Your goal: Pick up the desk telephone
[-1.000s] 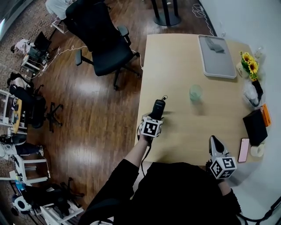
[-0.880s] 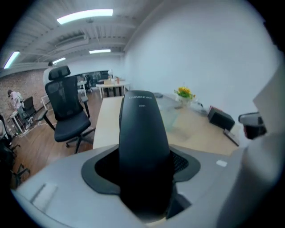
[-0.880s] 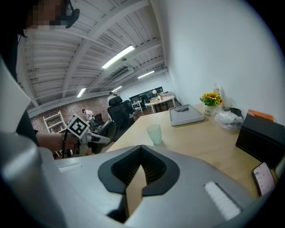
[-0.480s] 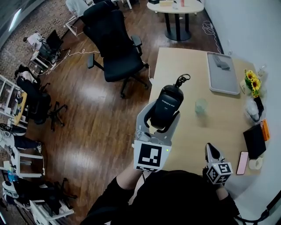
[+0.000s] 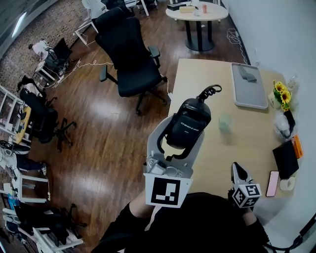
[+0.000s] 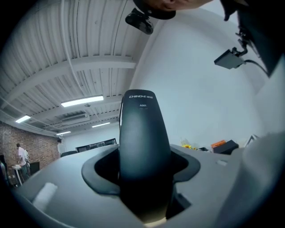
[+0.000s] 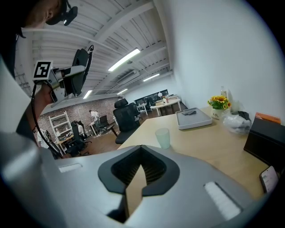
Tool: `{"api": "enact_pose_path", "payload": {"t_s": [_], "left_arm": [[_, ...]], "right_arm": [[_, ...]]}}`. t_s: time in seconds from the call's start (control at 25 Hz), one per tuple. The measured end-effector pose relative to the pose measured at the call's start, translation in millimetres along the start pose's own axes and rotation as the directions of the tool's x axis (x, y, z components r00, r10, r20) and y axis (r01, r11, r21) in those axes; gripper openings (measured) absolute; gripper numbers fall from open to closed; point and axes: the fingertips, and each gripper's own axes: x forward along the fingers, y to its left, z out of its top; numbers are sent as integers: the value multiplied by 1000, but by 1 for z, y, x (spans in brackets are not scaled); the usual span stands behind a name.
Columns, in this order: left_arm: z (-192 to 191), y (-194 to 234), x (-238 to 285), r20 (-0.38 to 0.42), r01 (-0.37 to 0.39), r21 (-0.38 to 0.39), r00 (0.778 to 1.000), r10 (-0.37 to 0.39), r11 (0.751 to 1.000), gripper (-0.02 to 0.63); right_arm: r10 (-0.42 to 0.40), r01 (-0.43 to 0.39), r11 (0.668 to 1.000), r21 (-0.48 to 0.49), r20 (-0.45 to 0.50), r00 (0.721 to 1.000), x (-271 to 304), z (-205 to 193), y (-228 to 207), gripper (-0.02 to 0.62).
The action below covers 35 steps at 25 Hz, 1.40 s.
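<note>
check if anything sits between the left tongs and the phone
Nothing visible does. The left tongs are shut on the desk telephone, its dark body filling the gap between them, held up off the table.

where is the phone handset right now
In the head view the telephone handset is central, clamped in the left gripper, in the air by the table edge, left of the cup.

Open office, black swivel chairs (image 5: 129, 54), wooden desk (image 5: 207, 79), round meeting table (image 5: 197, 12), strip ceiling lights (image 6: 82, 101)
</note>
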Motion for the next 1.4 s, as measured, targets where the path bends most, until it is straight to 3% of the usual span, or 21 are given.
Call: {"api": "enact_pose_path", "payload": {"t_s": [0.2, 0.36, 0.8, 1.0, 1.16, 1.4], "left_arm": [[4, -3, -3, 9, 17, -31, 1000, -17, 999, 275], [13, -7, -9, 61, 2, -51, 998, 1, 999, 275], [32, -18, -16, 124, -56, 130, 991, 40, 990, 275], [33, -19, -17, 125, -59, 151, 991, 40, 987, 273], [27, -16, -16, 105, -53, 134, 994, 39, 990, 273], [5, -14, -8, 46, -18, 33, 999, 17, 999, 273]], "right_arm": [[-13, 13, 1000, 1, 4, 1000, -4, 1, -3, 0], [-16, 16, 1000, 3, 4, 1000, -5, 0, -6, 0], [-6, 6, 1000, 10, -4, 1000, -2, -3, -7, 0], [-1, 1, 1000, 15, -13, 1000, -1, -6, -4, 0], [0, 0, 1000, 21, -17, 1000, 1, -9, -3, 0], [4, -3, 1000, 19, -18, 1000, 3, -10, -4, 0]]}}
